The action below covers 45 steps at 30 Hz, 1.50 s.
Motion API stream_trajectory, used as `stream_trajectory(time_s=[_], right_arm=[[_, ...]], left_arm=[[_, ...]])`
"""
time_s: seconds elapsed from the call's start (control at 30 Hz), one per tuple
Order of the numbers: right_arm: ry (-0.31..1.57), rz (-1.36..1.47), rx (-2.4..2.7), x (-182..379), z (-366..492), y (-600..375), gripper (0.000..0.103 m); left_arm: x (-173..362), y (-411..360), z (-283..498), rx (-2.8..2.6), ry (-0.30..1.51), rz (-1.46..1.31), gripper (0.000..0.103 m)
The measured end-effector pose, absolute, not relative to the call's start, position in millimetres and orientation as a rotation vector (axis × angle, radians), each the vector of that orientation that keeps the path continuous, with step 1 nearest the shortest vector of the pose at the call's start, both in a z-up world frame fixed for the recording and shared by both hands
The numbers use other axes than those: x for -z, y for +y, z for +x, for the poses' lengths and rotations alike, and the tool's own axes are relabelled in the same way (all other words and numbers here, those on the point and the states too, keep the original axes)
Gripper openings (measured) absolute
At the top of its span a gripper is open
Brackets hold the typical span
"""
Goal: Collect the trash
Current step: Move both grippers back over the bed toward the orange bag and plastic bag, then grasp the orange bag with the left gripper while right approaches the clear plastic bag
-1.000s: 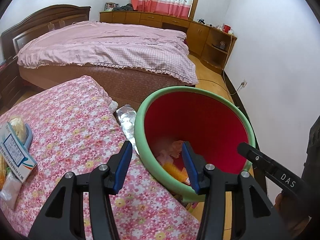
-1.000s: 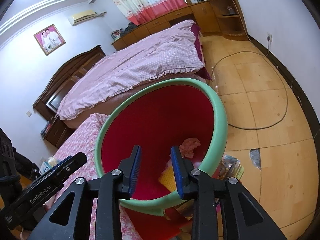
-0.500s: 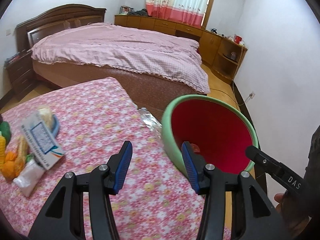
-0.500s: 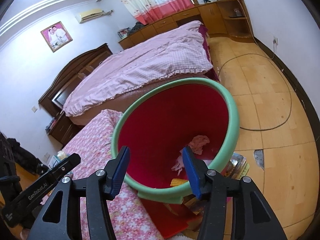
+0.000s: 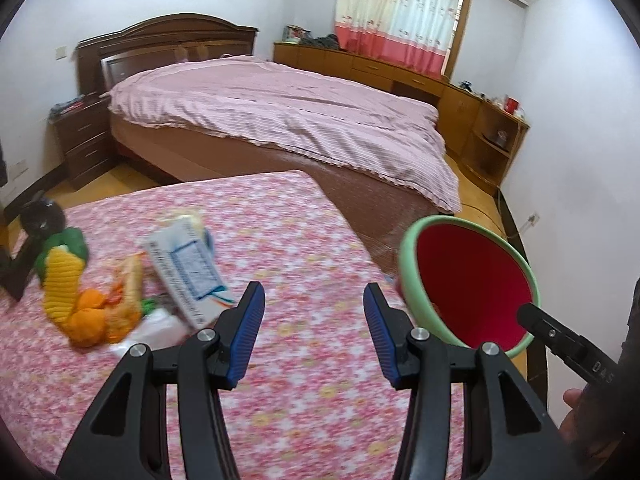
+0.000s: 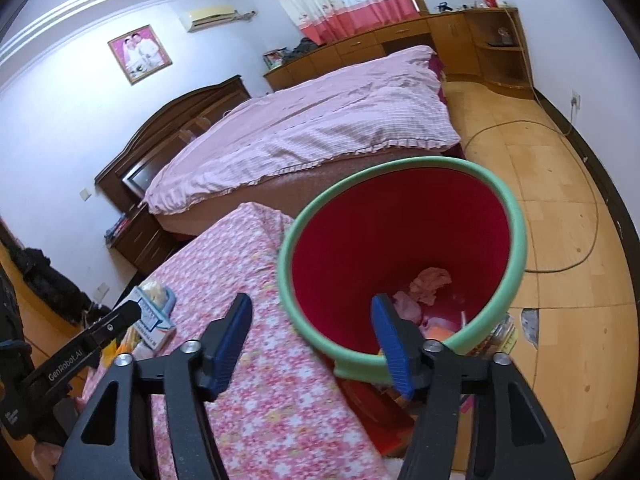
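Table (image 5: 304, 216): nearest, in front of the bed (image 5: 280, 120)
Bin (image 6: 516, 248): just off the table's right edge, on the floor (image 6: 560, 184)
In the bin: crumpled scraps (image 6: 430, 282) at the bottom
On the table, left side: box (image 5: 188, 268), with what may be wrappers (image 5: 100, 308) beside it
Cabinets (image 5: 380, 68): behind the bed

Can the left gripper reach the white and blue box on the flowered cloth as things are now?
Probably yes. The left gripper is open and empty, and the white and blue box lies just ahead to its left on the flowered cloth, with nothing between them.
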State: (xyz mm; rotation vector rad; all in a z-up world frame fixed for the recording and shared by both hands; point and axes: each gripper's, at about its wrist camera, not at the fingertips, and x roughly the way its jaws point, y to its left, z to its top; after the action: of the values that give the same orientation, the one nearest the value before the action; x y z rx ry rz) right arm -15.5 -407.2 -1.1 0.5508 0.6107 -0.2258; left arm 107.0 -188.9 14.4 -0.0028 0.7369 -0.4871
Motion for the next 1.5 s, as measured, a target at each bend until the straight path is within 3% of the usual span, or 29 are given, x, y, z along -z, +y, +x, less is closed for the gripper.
stream_trajectory(time_s=[0.77,1.0,1.5], right_arm=[[0.706,0.438,0.116,8.3,36.9,-332.6,0.07],[0.744,0.422,0.106,17.8,50.2,-317.8,0.07],[0.798,0.409,0.12,35.8,72.8,-314.4,0.07]], left_arm=[[18.0,-45.2,147.8,0.17,0.79,-0.109,0.052],[41.2,-30.2,165.0,0.127,0.84,-0.131,0.06],[79.9,-26.3,200.2,0.092,0.898,-0.111,0.062]])
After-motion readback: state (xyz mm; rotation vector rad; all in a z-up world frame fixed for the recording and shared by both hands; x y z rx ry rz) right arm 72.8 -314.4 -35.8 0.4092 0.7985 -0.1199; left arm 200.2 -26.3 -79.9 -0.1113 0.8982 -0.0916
